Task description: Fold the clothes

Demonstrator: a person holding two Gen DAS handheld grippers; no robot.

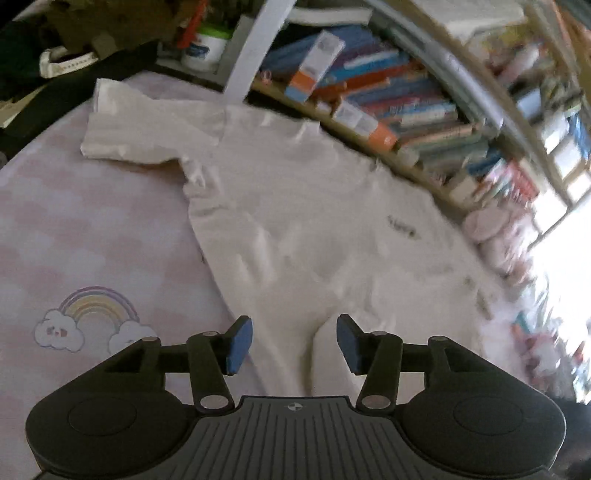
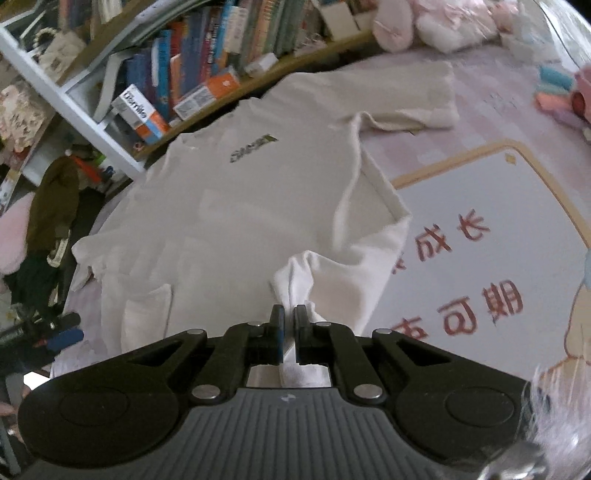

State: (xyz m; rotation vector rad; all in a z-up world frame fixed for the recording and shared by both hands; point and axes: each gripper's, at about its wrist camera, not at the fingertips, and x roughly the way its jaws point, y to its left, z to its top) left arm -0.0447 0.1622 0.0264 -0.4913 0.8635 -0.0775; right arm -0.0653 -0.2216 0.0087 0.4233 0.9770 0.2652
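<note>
A cream short-sleeved T-shirt lies spread on a pink bedspread, its small dark chest logo facing up. My left gripper hovers over the shirt's near hem with its blue pads apart and no cloth between them. My right gripper is shut on a pinched fold of the shirt's hem, which rises as a white ridge into the jaws. The shirt's far sleeve lies flat in the right wrist view, and the other sleeve lies flat in the left wrist view.
A bookshelf packed with books runs along the bed's far edge. Plush toys sit at the far right. Dark clothes are piled at the left. The bedspread carries a rainbow print and a panel with red characters.
</note>
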